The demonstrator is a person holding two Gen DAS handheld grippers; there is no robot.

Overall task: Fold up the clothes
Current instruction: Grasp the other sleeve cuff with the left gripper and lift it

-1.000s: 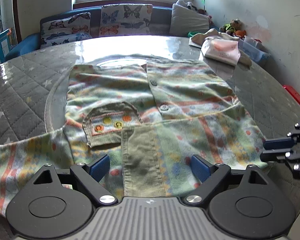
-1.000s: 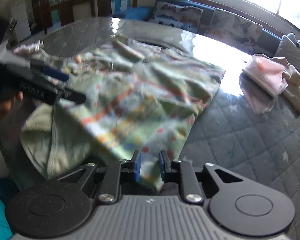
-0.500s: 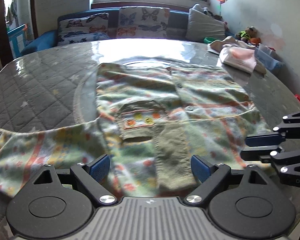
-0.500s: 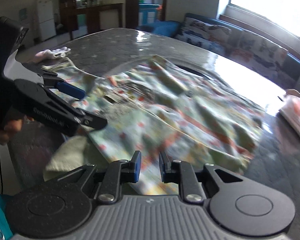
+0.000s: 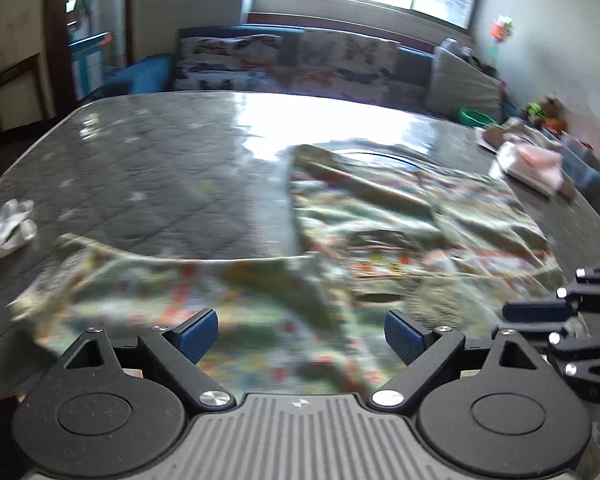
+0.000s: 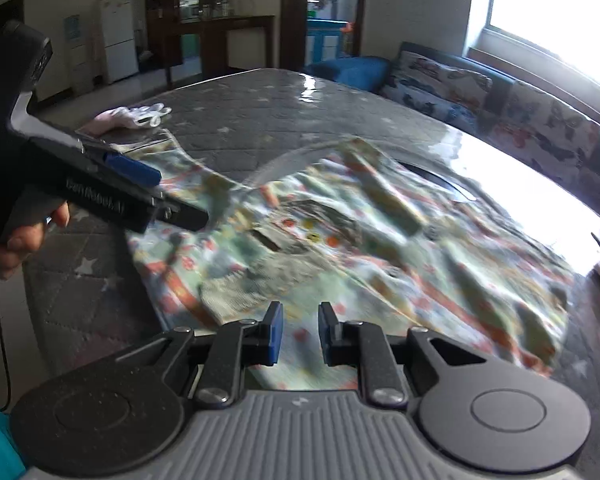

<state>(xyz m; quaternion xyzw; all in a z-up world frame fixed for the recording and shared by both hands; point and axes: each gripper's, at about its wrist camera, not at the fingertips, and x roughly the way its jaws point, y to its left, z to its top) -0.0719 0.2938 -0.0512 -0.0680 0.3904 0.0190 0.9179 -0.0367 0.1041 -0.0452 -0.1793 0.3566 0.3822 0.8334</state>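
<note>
The patterned cardigan (image 5: pixel 412 216) lies spread on the grey quilted surface (image 5: pixel 160 176), its near hem at the surface's front edge and one sleeve (image 5: pixel 148 280) stretched out to the left. Left of the cardigan the surface is bare up to a small white cloth (image 5: pixel 6 224) near the far left edge. Right of the cardigan a pink folded garment (image 5: pixel 534 162) sits by the right edge. The left gripper (image 5: pixel 300 332) hangs released over the near hem. The right gripper (image 6: pixel 299 332) is narrowed onto the cardigan's hem, though blur hides whether it truly grasps it. Beyond the cardigan a sofa (image 6: pixel 500 96) lines the window wall.
</note>
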